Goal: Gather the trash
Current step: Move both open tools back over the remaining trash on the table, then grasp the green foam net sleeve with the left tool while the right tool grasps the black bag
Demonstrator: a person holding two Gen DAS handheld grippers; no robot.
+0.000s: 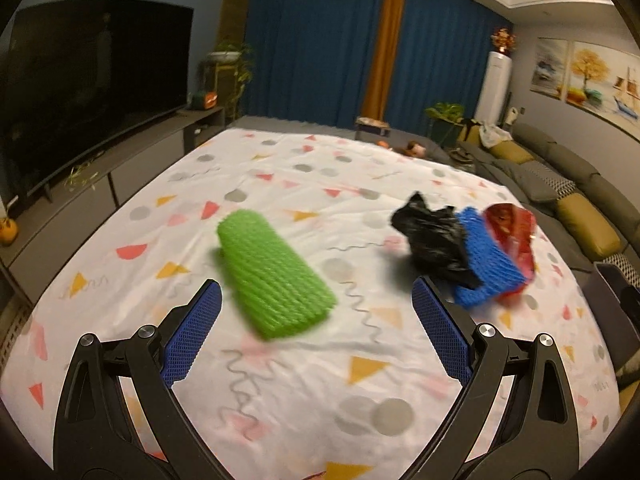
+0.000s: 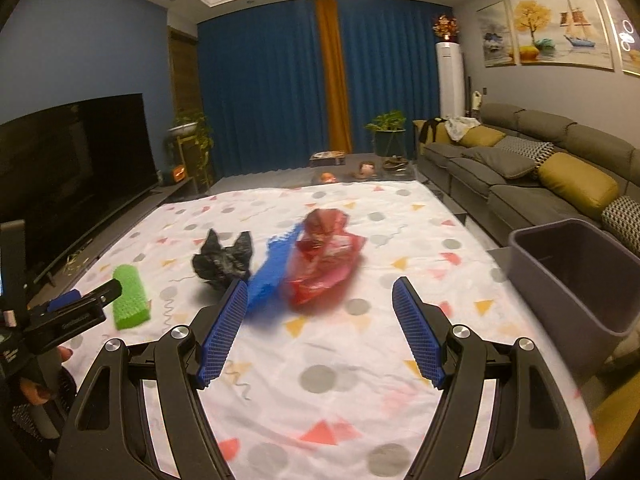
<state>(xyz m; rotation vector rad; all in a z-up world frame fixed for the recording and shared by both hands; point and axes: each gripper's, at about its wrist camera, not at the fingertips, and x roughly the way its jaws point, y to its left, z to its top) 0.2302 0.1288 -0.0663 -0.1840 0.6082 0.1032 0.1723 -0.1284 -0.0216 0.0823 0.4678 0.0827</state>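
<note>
Ahead of left tongs (image 1: pixel 316 294), green foam net (image 1: pixel 274 274)

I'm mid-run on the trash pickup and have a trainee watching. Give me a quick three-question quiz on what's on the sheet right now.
1. True or false: the left gripper is shut on the green foam net.
2. Which piece lies between the black plastic bag and the red wrapper? A) the green foam net B) the blue foam net C) a cushion
3. On which side of the right gripper does the grey bin stand?

Key:
1. False; both grippers are open and hold nothing.
2. B.
3. Its right side, at the edge of the patterned sheet.
</note>
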